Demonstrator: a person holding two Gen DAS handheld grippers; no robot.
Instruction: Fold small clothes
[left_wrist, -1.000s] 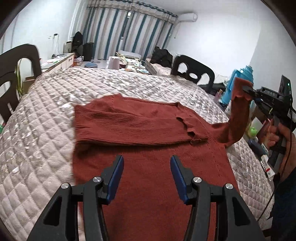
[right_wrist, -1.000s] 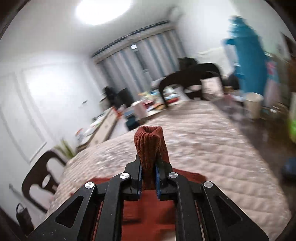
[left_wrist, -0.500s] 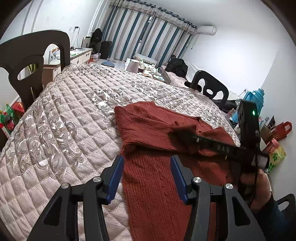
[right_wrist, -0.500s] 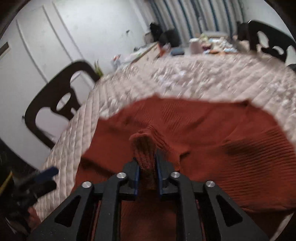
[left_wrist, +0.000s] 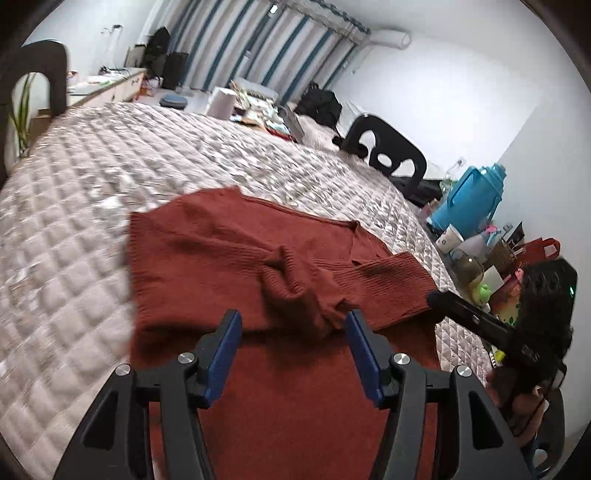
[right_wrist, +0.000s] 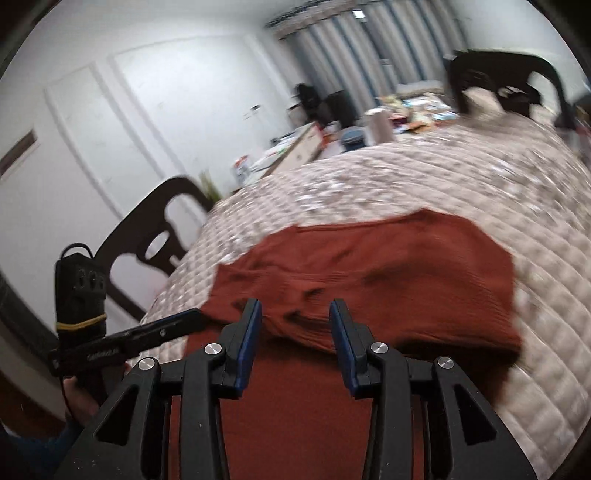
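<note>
A rust-red knit sweater (left_wrist: 229, 254) lies flat on the quilted bed cover (left_wrist: 74, 206), both sleeves folded across its chest. It also shows in the right wrist view (right_wrist: 406, 280). My left gripper (left_wrist: 291, 332) is open and empty, hovering just above the sweater near the crumpled sleeve cuff (left_wrist: 295, 291). My right gripper (right_wrist: 295, 325) is open and empty above the folded sleeve; it appears in the left wrist view (left_wrist: 439, 299) at the sweater's right edge. The left gripper shows in the right wrist view (right_wrist: 184, 321) at the left edge.
A dark chair (left_wrist: 388, 151) stands at the far right of the bed, another (right_wrist: 155, 236) at the left side. A blue jug (left_wrist: 469, 199), cups and bags crowd the right. A cluttered desk (left_wrist: 107, 85) and striped curtains (left_wrist: 240, 48) are at the back.
My right gripper carried the right sleeve across the sweater's chest, let it go and opened. The sleeve now lies folded on the body. The left gripper stayed open above the sweater.
</note>
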